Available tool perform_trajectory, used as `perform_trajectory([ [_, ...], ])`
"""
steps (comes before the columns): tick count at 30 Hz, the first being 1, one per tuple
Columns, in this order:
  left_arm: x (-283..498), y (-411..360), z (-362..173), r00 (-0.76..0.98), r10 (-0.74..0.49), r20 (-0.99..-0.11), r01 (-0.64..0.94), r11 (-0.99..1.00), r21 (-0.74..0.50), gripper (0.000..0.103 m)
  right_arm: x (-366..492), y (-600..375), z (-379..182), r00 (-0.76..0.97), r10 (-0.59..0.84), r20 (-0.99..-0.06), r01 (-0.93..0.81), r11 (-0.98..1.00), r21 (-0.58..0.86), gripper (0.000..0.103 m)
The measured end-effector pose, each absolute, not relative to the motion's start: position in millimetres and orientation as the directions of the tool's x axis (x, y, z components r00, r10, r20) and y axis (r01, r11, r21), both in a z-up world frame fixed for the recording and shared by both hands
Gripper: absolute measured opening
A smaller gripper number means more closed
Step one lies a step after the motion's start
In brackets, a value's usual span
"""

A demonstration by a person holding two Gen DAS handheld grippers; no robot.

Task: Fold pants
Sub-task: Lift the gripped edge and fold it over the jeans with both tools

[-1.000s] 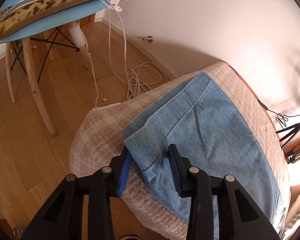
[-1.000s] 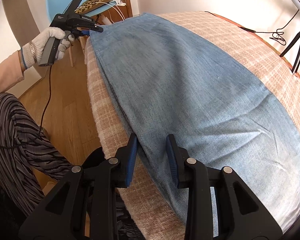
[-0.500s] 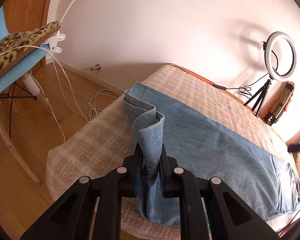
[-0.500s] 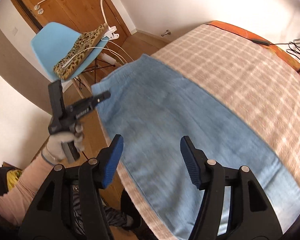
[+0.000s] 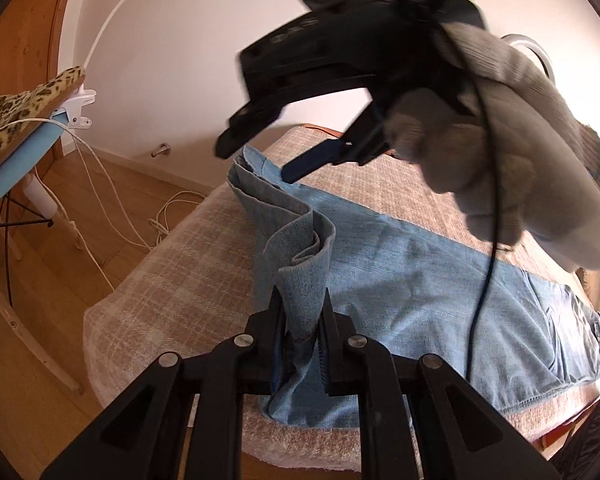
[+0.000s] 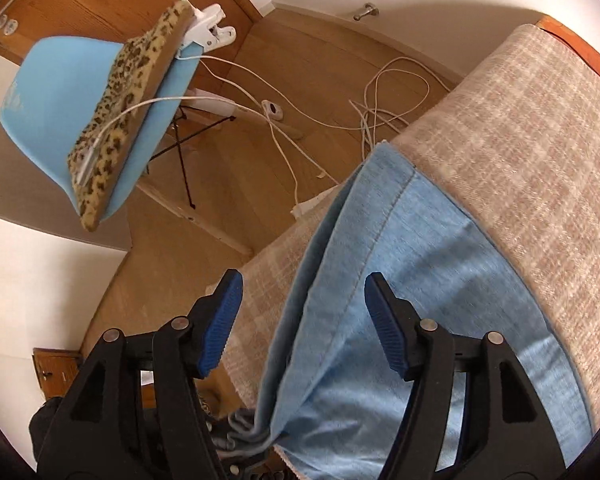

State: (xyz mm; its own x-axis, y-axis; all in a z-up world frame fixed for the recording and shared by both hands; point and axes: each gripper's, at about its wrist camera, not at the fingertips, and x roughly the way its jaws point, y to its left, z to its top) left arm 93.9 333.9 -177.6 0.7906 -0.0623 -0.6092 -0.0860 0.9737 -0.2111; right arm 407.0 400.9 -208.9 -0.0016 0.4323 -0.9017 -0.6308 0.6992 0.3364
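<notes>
Change, right claw [image 6: 302, 322]: half a second ago we saw it spread above the middle of the pants; now it hangs over the hem end, fingers wide apart, holding nothing.
Change, left view: the right claw [image 5: 260, 156] and its gloved hand [image 5: 512, 168] have entered the upper frame; before, we saw only wall and ring light there.
Left claw [image 5: 302, 334]: as before, clamped on a bunched corner of the pants [image 5: 420, 292]; the fold rises upright between its fingers.
Pants position: flat on the bed cover [image 5: 172, 280], running forward and to the right of the left claw; in the right view the pants [image 6: 400, 264] pass under and between the open fingers.
Count: we note two claws, one pair of pants, one chair [image 6: 60, 96], one leopard-print cushion [image 6: 128, 92], one white clip lamp [image 6: 208, 28].
Materials: pants light blue denim, stitched hem, paler inside face. Bed cover beige, woven check, coarse. Finger pads [image 6: 220, 324] blue, ribbed. Floor wood planks, white cables [image 6: 384, 96] looped on it.
</notes>
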Motion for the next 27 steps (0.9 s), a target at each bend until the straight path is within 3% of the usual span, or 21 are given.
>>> perform_trajectory([
  [9,92.7,319.6,-180.1,0.793,-0.077,-0.604,-0.029,0.986,-0.163,0.011,393.4,436.3,-231.2,0.136,0.151,-0.979,-0.703,0.711,0.012,0.065],
  [10,92.6,319.0,-180.4,0.793,-0.080,-0.604,-0.025,0.986,-0.164,0.011,392.3,438.7,-232.7,0.138,0.135,-0.981,-0.706,0.708,-0.002,0.062],
  [12,92.2,316.0,-180.4,0.791,-0.083,-0.606,-0.017,0.987,-0.158,0.011,390.9,436.6,-235.3,0.143,0.115,-0.983,-0.706,0.708,-0.020,0.041],
  [13,92.1,314.9,-179.9,0.790,-0.083,-0.607,-0.016,0.988,-0.156,0.011,392.9,432.5,-235.2,0.143,0.116,-0.983,-0.703,0.711,-0.019,0.037],
  [15,91.4,313.6,-178.6,0.790,-0.086,-0.607,-0.013,0.988,-0.156,0.011,393.7,423.0,-230.5,0.138,0.146,-0.980,-0.695,0.718,0.009,0.019],
  [17,90.8,315.1,-176.4,0.790,-0.095,-0.606,-0.013,0.985,-0.171,0.011,395.2,406.1,-220.9,0.144,0.193,-0.971,-0.689,0.724,0.041,0.010],
  [27,85.3,311.4,-114.8,0.834,-0.105,-0.542,0.000,0.982,-0.191,0.010,394.7,337.5,-128.9,0.194,0.471,-0.861,-0.631,0.732,0.258,0.007],
])
